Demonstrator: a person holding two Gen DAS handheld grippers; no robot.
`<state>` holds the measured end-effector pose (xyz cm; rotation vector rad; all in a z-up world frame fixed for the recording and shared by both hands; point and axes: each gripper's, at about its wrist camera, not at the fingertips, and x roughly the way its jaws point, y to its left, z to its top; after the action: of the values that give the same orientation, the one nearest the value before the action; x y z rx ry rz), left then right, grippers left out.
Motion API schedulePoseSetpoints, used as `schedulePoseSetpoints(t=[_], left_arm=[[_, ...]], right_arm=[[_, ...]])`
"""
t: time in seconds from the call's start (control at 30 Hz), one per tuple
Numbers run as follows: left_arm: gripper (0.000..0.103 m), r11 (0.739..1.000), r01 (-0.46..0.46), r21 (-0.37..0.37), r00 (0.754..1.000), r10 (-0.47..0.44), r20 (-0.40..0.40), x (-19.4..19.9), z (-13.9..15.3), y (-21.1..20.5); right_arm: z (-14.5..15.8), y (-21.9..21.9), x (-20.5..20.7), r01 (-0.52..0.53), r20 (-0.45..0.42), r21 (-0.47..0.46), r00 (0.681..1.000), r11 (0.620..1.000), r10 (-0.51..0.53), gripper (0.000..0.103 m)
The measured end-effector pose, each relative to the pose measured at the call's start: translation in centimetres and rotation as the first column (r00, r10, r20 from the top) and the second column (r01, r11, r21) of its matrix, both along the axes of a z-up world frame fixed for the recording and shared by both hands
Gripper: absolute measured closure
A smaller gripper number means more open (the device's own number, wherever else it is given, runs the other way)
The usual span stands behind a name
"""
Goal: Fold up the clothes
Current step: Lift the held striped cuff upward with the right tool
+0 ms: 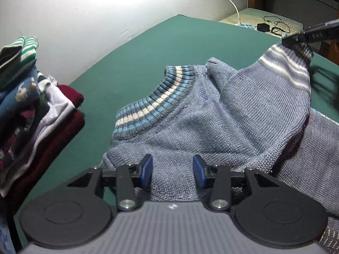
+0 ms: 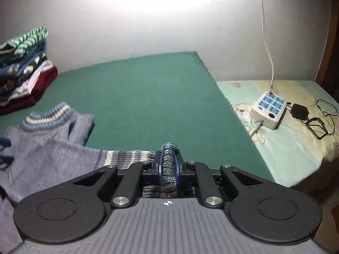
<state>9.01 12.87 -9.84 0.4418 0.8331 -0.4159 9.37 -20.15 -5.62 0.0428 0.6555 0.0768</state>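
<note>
Green mat [image 1: 169, 48]; floppy knit sweater [image 1: 190, 127]. Right gripper [image 2: 168, 169] clamped on cuff [image 2: 169, 163], 3 o'clock. Left gripper [image 1: 172, 172] jaws apart over hem, ribbing grips best imo.

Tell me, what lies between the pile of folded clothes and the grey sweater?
Only bare green cloth separates the pile from the sweater; the left wrist view shows it best.

Sweater [image 1: 190, 131] on table [image 1: 148, 48]; folded pile [image 1: 31, 110] left; power strip [image 2: 268, 110] right, off table.
</note>
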Motion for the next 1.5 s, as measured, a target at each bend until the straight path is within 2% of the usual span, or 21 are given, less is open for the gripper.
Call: schedulePoseSetpoints(t=[0.13,0.4,0.57,0.67,0.7,0.73,0.87,1.0,1.2,1.33,1.4,1.5], left_arm=[[0.053,0.999,0.032,0.023,0.999,-0.032,-0.001,-0.5,-0.2,0.0],[0.052,0.997,0.053,0.058,0.998,-0.055,0.026,-0.1,0.3,-0.2],[0.046,0.993,0.055,0.103,0.998,-0.059,0.030,1.0,-0.5,-0.2],[0.042,0.996,0.039,0.085,0.999,-0.042,0.034,1.4,-0.5,0.1],[0.042,0.995,0.035,0.093,0.998,-0.039,0.040,1.3,-0.4,0.1],[0.048,0.995,0.032,0.098,0.998,-0.037,0.049,1.3,-0.1,0.1],[0.049,0.994,0.088,0.065,0.994,-0.092,0.067,0.0,1.5,-0.3],[0.046,0.981,0.151,0.120,0.987,-0.155,0.027,-0.7,-0.1,-1.6],[0.046,0.993,0.109,0.052,0.994,-0.111,0.022,0.4,0.0,-1.2],[0.046,0.996,0.088,0.018,0.996,-0.088,0.030,0.8,0.6,-0.7],[0.045,0.997,0.076,-0.001,0.997,-0.076,0.032,1.0,0.9,-0.3],[0.045,0.999,0.036,-0.008,0.999,-0.036,-0.007,1.9,0.3,0.5]], right_arm=[[1.8,-0.9,0.0,0.075,0.076,0.040,0.994,0.996,-0.078,0.092],[0.1,0.2,0.9,0.116,0.060,-0.056,0.992,0.992,-0.113,0.092],[2.1,-0.1,0.8,0.157,0.174,0.029,0.972,0.987,-0.160,0.092],[1.2,0.8,2.0,0.148,0.114,-0.035,0.983,0.988,-0.144,0.092],[0.5,1.1,2.4,0.146,0.086,-0.061,0.986,0.987,-0.140,0.092],[0.0,1.1,2.6,0.147,0.066,-0.073,0.988,0.986,-0.142,0.092],[-0.9,0.8,2.8,0.159,0.039,-0.069,0.987,0.985,-0.156,0.092],[0.7,0.4,2.3,0.148,0.064,0.060,0.986,0.987,-0.151,0.092],[5.2,1.1,1.1,0.008,0.125,0.311,0.991,0.950,-0.049,0.092],[7.8,2.2,-0.3,-0.122,0.170,0.475,0.984,0.871,0.045,0.091],[8.8,3.2,-1.1,-0.185,0.190,0.520,0.977,0.834,0.098,0.091],[9.6,4.6,-2.0,-0.279,0.219,0.567,0.958,0.775,0.185,0.091]])
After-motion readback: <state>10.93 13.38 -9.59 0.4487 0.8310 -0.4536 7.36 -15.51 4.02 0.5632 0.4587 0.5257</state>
